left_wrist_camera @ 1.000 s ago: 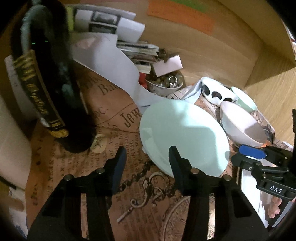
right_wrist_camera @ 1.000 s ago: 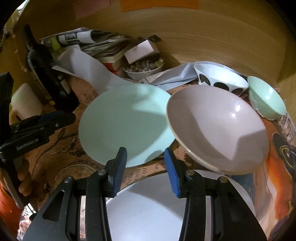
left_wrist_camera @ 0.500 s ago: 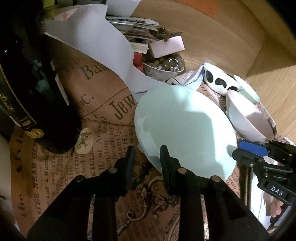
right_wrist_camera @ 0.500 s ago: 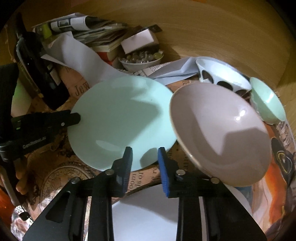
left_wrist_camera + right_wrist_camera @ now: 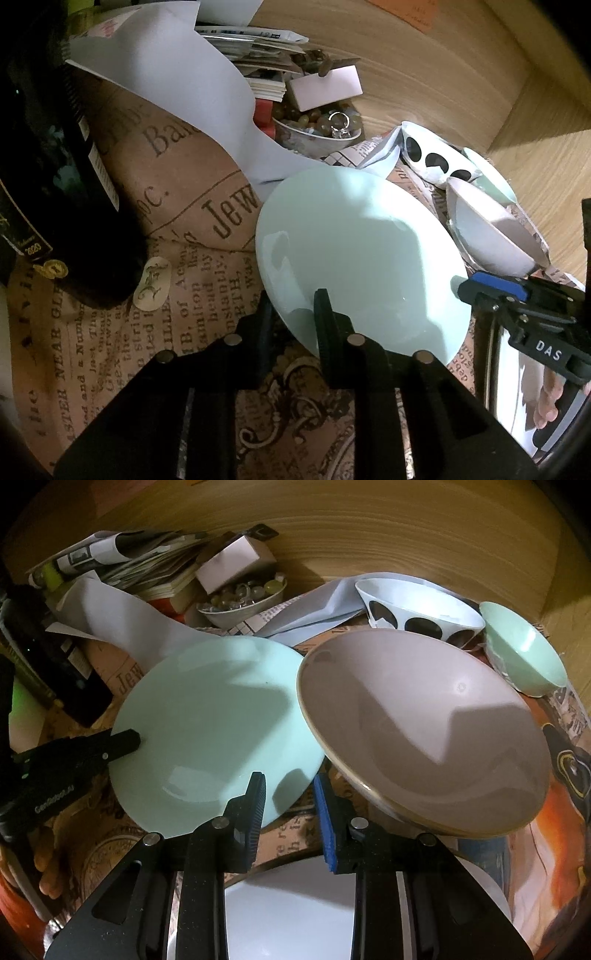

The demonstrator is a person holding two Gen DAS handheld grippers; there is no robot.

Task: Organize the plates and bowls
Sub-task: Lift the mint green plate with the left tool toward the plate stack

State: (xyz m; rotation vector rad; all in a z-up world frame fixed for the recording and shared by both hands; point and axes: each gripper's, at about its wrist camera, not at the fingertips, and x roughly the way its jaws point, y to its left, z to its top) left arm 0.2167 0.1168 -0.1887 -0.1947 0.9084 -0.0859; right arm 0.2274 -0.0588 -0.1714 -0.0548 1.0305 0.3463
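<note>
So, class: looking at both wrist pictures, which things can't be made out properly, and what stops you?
- White plate, right wrist view: cut off by the bottom edge and covered by the right claw.
- Bottle, left wrist view: top cut off, label too dark.
- Mint plate rim: hidden behind the left claw.

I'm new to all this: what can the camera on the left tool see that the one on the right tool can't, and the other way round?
Only the left wrist view shows the printed brown paper spread wide, and the dark bottle looms large there.

Only the right wrist view looks into the big grey-pink bowl, and shows a white plate below the right gripper.

Both show the pale green plate, the black-spotted bowl, the small green bowl and the dish of beads. The left gripper has its jaws around the green plate's rim; whether they pinch it is unclear.
</note>
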